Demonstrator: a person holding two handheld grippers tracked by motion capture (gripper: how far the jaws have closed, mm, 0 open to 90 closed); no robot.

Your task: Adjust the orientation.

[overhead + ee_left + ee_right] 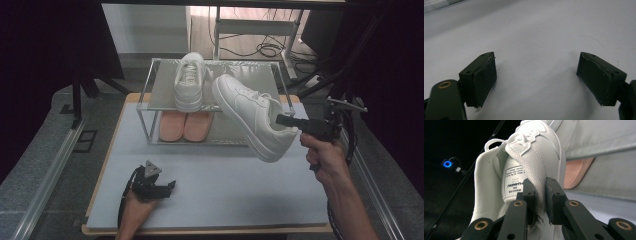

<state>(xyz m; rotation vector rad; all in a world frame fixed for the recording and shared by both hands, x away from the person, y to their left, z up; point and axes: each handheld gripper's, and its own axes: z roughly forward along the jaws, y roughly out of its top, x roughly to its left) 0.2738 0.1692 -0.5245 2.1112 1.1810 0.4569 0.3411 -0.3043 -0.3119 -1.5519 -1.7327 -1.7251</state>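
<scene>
The white leather low-top sneaker (252, 116) hangs tilted in the air at about three o'clock over the grey desk (225, 185), its toe pointing toward the metal-framed two-tier shoe rack (146, 105). The right gripper (281, 120) pinches its heel collar between narrow fingers (529, 195). Its white twin (190, 82) sits on the rack's top shelf, pink slippers (185, 126) beneath. At seven o'clock, the left gripper (171, 186) rests with fingers (484, 77) spread wide, holding nothing.

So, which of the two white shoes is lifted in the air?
The white shoe on the right, gripped at its collar by the right hand-held gripper and tilted; the other white shoe rests flat on the rack's top shelf.
</scene>
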